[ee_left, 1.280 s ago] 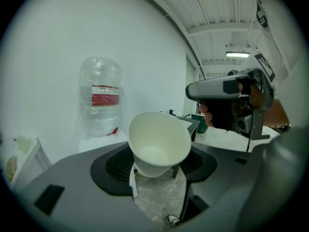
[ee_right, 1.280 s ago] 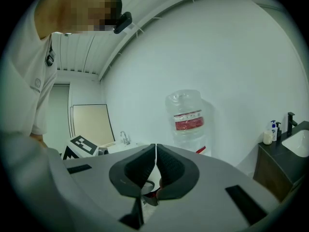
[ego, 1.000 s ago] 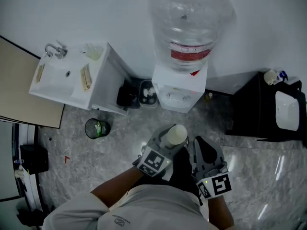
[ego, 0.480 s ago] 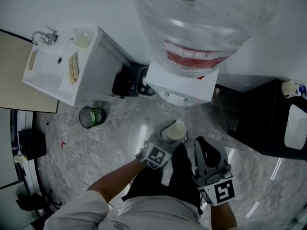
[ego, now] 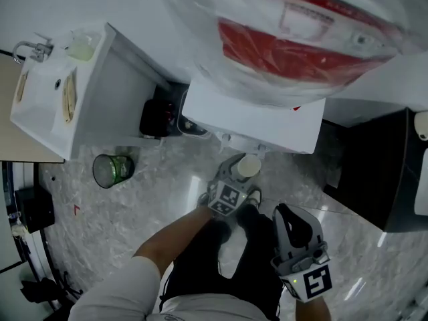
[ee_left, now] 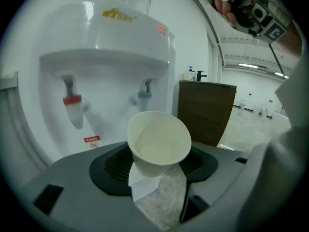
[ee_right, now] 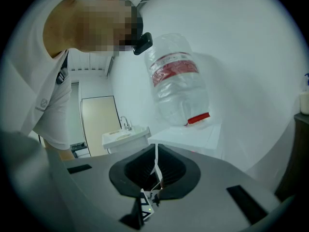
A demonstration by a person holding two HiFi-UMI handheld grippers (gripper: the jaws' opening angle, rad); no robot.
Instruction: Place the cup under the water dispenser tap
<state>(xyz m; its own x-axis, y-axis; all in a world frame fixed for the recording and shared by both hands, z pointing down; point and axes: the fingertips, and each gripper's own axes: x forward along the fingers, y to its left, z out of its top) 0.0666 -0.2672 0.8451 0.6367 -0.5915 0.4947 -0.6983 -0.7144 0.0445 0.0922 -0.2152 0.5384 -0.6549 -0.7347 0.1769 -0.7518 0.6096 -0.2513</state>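
Observation:
A white paper cup (ego: 249,166) is clamped in my left gripper (ego: 235,179), just in front of the white water dispenser (ego: 267,122), below its overhanging top. In the left gripper view the cup (ee_left: 159,141) tilts toward the camera, empty, with the jaws pressed on its base. Behind it, apart from the cup, are the red tap (ee_left: 72,105) and the blue tap (ee_left: 144,94). My right gripper (ego: 289,214) hangs back to the right, shut and empty. Its view shows the pads (ee_right: 155,170) together and the dispenser's bottle (ee_right: 176,81) beyond.
A white sink cabinet (ego: 60,92) stands at the left, with a small round bin (ego: 110,169) on the marble floor in front of it. Dark containers (ego: 157,116) sit between the sink and the dispenser. A dark cabinet (ego: 374,172) stands right of the dispenser.
The camera and both grippers have sunk, so the dispenser fills more of the view. My left gripper carried the cup forward to the dispenser's front. The right gripper stayed behind it.

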